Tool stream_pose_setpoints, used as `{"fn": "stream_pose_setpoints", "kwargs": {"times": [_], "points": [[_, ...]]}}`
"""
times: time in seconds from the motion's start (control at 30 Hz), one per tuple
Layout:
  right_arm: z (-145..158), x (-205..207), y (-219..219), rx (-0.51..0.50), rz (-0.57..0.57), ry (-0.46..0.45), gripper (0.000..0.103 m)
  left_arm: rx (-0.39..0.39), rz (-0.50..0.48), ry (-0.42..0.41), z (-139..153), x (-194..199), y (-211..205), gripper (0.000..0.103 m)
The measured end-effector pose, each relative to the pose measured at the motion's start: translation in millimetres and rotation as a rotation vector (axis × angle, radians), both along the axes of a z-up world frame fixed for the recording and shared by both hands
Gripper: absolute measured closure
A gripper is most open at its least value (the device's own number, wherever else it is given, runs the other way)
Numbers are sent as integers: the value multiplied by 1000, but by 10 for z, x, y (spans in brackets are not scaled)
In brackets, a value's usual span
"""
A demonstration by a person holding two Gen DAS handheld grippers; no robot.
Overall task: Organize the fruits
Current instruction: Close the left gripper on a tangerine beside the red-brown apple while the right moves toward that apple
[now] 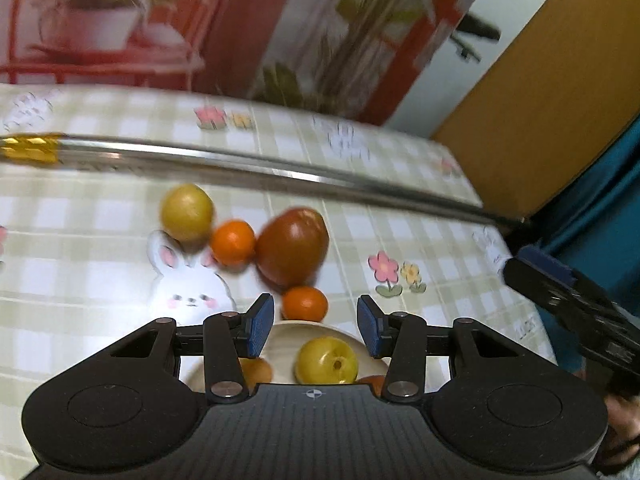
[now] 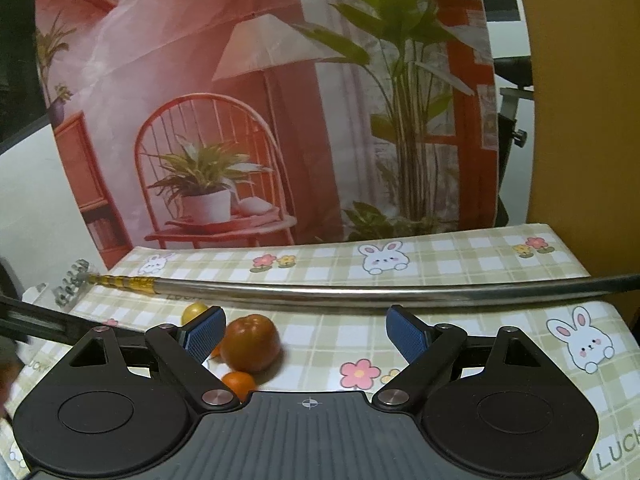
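My left gripper [image 1: 316, 328] is open and empty, hovering above a pale round plate [image 1: 288, 340] that holds a yellow fruit [image 1: 326, 361] and orange fruit partly hidden under the fingers. Beyond the plate on the tablecloth lie a small orange [image 1: 305, 303], a large red-brown tomato [image 1: 292, 246], another orange [image 1: 233, 241] and a yellow fruit [image 1: 187, 212]. My right gripper [image 2: 304, 336] is open and empty above the table; the tomato [image 2: 251, 343], an orange [image 2: 239, 385] and the yellow fruit [image 2: 195, 311] lie by its left finger. The right gripper also shows in the left wrist view [image 1: 576, 304].
A long metal rod [image 2: 360, 292] with a gold-wrapped end [image 1: 32, 149] and a rake head [image 2: 72, 282] lies across the checked bunny tablecloth [image 2: 480, 344]. A printed backdrop [image 2: 260, 100] stands behind the table. An orange-brown panel [image 2: 580, 120] is at the right.
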State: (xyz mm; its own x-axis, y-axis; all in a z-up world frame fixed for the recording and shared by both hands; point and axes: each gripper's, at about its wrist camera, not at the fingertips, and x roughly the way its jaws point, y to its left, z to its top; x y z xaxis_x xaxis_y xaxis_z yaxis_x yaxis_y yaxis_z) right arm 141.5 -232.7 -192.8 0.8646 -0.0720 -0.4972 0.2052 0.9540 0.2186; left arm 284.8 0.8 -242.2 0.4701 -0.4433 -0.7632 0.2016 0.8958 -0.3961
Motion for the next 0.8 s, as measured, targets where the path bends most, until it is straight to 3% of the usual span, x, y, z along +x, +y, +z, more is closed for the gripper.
{"fn": "stream_pose_setpoints", "kwargs": {"times": [0.47, 0.7, 0.8], "points": [[-200, -161, -259, 76, -60, 2, 18, 124, -7, 86, -350, 389, -353, 55], [-252, -210, -304, 107, -72, 1, 18, 134, 17, 131, -493, 462, -413, 56], [-258, -220, -313, 107, -74, 3, 18, 137, 18, 138, -517, 461, -405, 64]]}}
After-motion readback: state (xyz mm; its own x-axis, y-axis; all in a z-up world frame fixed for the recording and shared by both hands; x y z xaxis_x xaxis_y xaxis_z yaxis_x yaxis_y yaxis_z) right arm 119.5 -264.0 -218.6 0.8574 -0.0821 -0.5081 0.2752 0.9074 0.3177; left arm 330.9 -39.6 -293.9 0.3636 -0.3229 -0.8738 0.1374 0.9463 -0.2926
